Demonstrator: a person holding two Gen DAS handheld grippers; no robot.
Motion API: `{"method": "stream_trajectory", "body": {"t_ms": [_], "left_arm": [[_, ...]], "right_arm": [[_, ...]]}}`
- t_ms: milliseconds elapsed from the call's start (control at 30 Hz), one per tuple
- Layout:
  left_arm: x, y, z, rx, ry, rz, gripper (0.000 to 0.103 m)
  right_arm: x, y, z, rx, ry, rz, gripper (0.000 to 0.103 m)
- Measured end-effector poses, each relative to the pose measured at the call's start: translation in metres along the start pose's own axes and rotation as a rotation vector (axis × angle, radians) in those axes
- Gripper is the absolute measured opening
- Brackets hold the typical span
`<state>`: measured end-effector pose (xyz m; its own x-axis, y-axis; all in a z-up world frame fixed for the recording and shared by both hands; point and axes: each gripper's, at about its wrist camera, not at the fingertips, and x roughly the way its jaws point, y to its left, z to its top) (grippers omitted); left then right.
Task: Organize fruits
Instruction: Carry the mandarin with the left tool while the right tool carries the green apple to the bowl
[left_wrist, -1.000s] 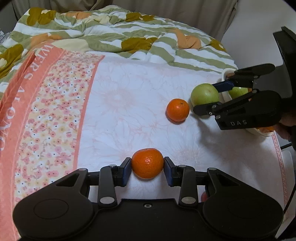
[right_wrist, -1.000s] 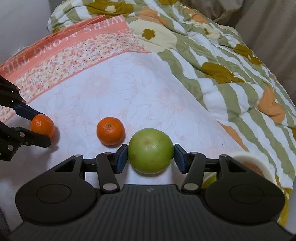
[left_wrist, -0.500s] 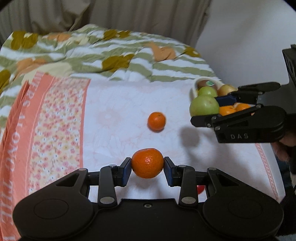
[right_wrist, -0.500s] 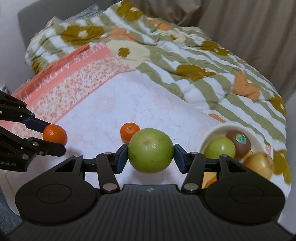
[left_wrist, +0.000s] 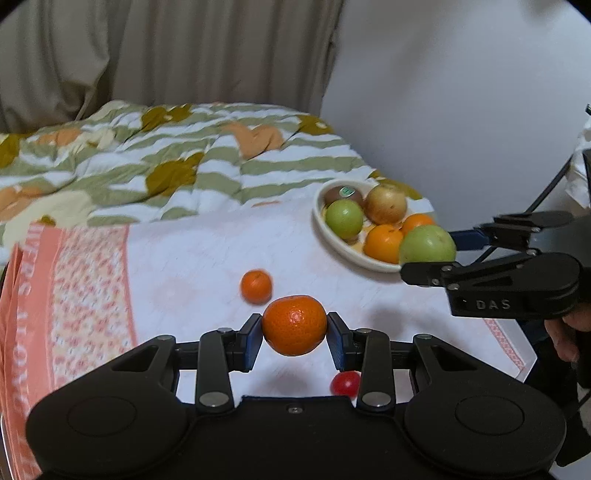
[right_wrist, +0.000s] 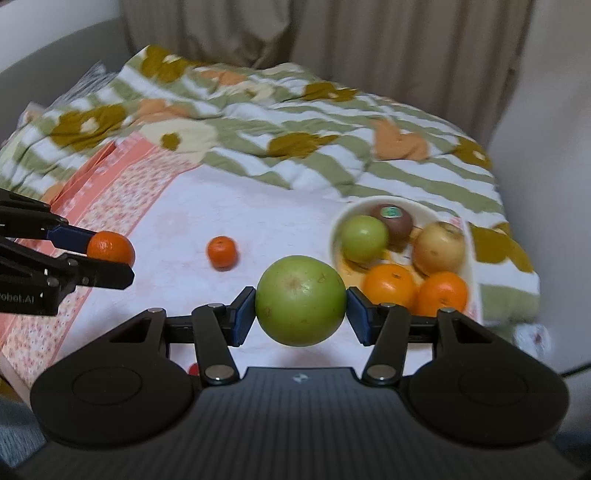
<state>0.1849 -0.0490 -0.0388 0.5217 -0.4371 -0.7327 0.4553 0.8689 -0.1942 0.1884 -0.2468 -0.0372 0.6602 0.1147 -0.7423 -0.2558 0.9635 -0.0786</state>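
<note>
Both tongs loaded. My left gripper is clamped on a mandarin, pads pressed on either side; my right gripper is clamped on a green apple, jaws set wider since the apple is bigger.

What changed in the last sec: both fruits were sitting on the white bedsheet w/ the grippers low over it, and the bowl was only a sliver at the edge of view. Now both hands are up off the bed and swung toward the bowl, which shows whole in both views. Grip width hasn't changed on either side. So pickup is done, I'm mid-carry, and release over the bowl looks like the next step (my guess).

Bowl: cream, shallow, near the far right corner of the sheet by the quilt. Already holds a kiwi w/ sticker, a smaller green apple, a yellowish apple/pear and two oranges, so fairly full. Room for two more is tight; they may roll.

Left to do: one loose mandarin on the sheet, well apart from the bowl, plus a small red fruit just below my left fingers (cherry tomato? can't tell).

Held mandarin: bright orange, pitted skin. Held apple: matte green, faint brown specks.
</note>
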Motion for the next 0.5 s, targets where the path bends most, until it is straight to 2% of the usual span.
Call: {"method": "stream_trajectory", "body": {"t_ms": [233,500], "left_arm": [[0.008,-0.028,0.025,0.015,-0.044,0.014,0.041],[0.036,-0.073,0.060,-0.014,-0.085,0.069,0.041]], "right_arm": [[-0.022,-0.045,-0.001,0.046,-0.052,-0.032,0.068],[-0.020,-0.109,0.009,0.010,-0.081,0.000,0.068]]}}
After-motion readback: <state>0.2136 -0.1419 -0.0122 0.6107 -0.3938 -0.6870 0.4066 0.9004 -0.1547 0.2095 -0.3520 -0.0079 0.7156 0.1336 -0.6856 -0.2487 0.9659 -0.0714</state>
